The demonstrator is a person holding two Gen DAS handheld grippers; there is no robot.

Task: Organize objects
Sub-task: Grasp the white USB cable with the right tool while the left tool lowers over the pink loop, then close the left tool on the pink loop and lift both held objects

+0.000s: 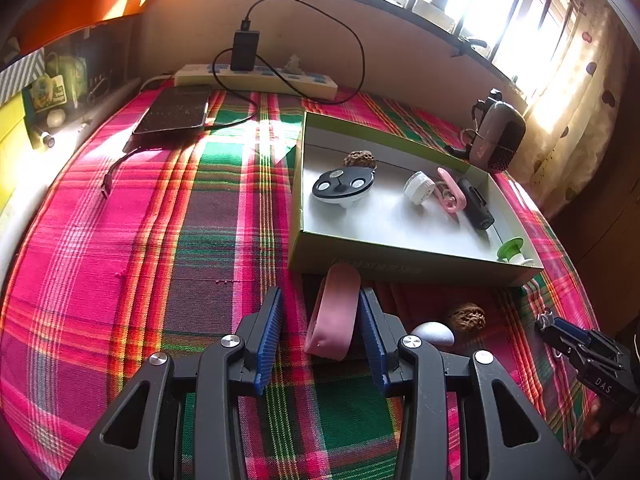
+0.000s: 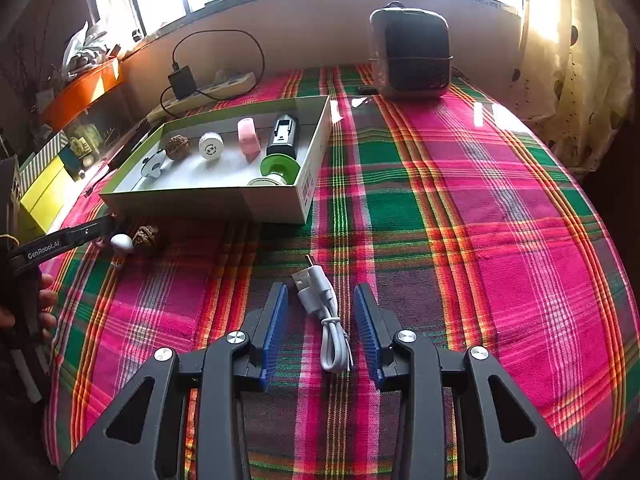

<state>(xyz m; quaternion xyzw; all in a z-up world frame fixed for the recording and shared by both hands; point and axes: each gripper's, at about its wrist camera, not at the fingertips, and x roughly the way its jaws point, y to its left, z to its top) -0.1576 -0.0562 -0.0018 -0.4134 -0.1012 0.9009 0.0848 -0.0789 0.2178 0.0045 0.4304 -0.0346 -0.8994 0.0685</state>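
Left gripper (image 1: 320, 336) angled down over the plaid cloth (image 1: 140, 240), jaws parted, pink case (image 1: 334, 312) lying between them: hard against the right pad, clear gap to the left pad, so not clamped. Directly ahead at twelve o'clock, the near wall of the green-edged box (image 1: 400, 270), just past the case's far end. At three o'clock of the case, close by, a white egg-shaped piece (image 1: 434, 332) and a walnut (image 1: 466, 316), both outside the box. From nine round to eleven o'clock, wide bare cloth as far as the phone (image 1: 176, 110) and its loose black cable (image 1: 116, 168).

Right gripper (image 2: 320, 332) likewise pointing down, jaws partly open around a coiled white USB cable (image 2: 324, 312) (room on both sides, neither pad touching). Plug end aimed toward twelve o'clock. Box at ten o'clock in the right wrist view, well apart, already holding a green spool (image 2: 280, 168), a black device (image 2: 284, 136), a second pink piece (image 2: 248, 140), a white cap (image 2: 211, 146) and another walnut. From one to four o'clock, open cloth out to the table edge; grey appliance (image 2: 410, 54) far off at one o'clock.
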